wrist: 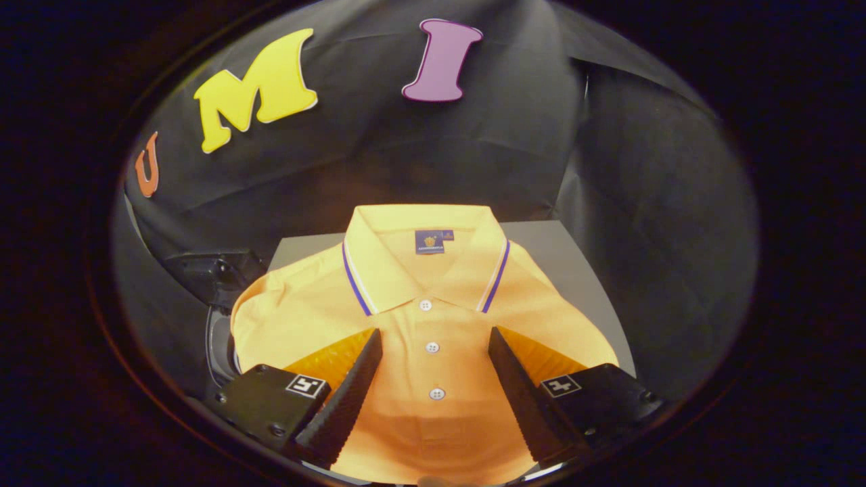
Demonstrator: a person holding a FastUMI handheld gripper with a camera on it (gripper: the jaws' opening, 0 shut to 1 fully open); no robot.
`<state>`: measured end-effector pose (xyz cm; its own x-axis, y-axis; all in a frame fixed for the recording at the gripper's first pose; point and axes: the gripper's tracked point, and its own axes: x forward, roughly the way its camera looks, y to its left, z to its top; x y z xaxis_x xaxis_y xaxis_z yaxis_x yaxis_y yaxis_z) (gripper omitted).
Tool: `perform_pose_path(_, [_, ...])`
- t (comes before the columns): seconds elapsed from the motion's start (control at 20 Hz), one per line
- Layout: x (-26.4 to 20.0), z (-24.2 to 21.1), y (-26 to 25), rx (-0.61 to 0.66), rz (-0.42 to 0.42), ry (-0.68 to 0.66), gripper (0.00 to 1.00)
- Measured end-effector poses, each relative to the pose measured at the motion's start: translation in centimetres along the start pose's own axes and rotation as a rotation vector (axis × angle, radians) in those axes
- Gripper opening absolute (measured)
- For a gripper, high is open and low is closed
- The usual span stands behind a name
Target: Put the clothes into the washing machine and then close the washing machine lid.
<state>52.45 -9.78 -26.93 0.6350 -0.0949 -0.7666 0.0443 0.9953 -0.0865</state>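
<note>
A folded orange polo shirt (419,325) lies flat on a grey table (568,257), collar away from me, with a striped collar edge and three white buttons down its placket. My gripper (433,333) hovers over the shirt's chest, open, one finger on each side of the button placket. Nothing is held between the fingers. To the left of the shirt, beside the table, part of the washing machine (220,338) shows as a dark body with a round rim; the shirt's left edge hangs over it.
Black cloth closes the booth behind and to the right of the table. A strip of bare grey table runs along the shirt's right side and behind the collar.
</note>
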Motion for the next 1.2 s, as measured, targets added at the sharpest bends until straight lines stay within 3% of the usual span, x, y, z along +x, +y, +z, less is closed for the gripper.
perform_pose_path(0.3, [0.7, 0.2, 0.8, 0.006, 0.059, 0.013, 0.99])
perform_pose_path(0.45, [1.0, 0.0, 1.3, -0.014, 0.076, 0.012, 0.76])
perform_pose_path(0.6, [0.8, 0.4, 1.9, -0.051, 0.063, 0.013, 0.38])
perform_pose_path(0.75, [0.8, 0.7, 2.2, -0.105, 0.015, 0.027, 0.10])
perform_pose_path(1.0, [0.3, 1.1, 2.5, 0.028, 0.071, 0.035, 0.06])
perform_pose_path(1.2, [-0.8, 1.9, 2.7, 0.039, 0.093, 0.004, 0.05])
